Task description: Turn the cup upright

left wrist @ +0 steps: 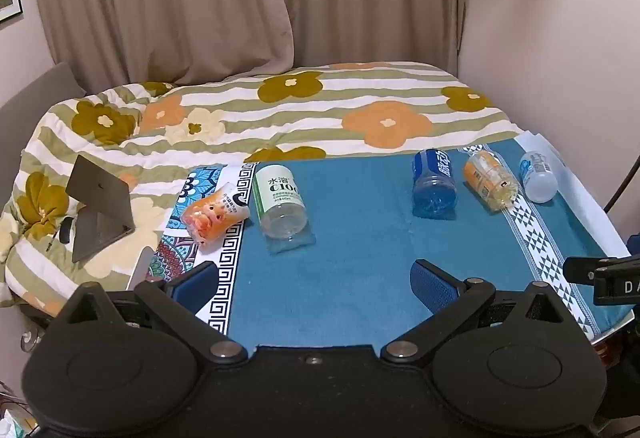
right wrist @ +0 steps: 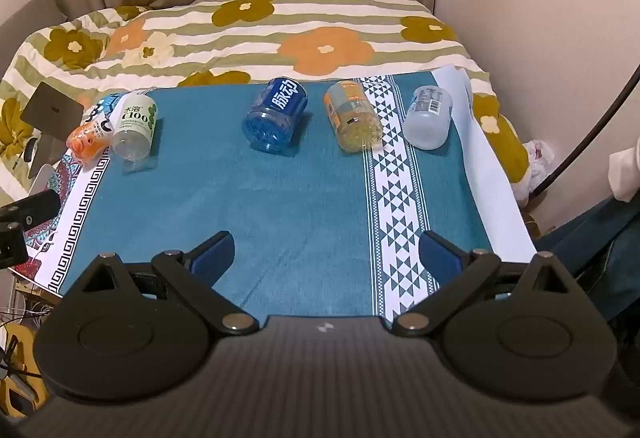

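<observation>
Several cut-bottle cups lie on their sides on a blue cloth (left wrist: 360, 258) (right wrist: 280, 198). From left: an orange cup (left wrist: 212, 216) (right wrist: 86, 140), a clear green-label cup (left wrist: 280, 200) (right wrist: 136, 128), a blue cup (left wrist: 434, 182) (right wrist: 276, 114), a yellow-orange cup (left wrist: 490, 178) (right wrist: 352, 116) and a frosted white cup (left wrist: 538, 176) (right wrist: 428, 116). My left gripper (left wrist: 316, 286) is open and empty, near the cloth's front edge, short of the green-label cup. My right gripper (right wrist: 328, 256) is open and empty, well short of the blue and yellow cups.
The cloth lies on a bed with a flowered quilt (left wrist: 280, 110) (right wrist: 280, 34). A grey tablet on a stand (left wrist: 100, 206) (right wrist: 48, 118) sits left of the cups. Curtains and a wall stand behind. The other gripper's tip (left wrist: 600, 276) shows at the right edge.
</observation>
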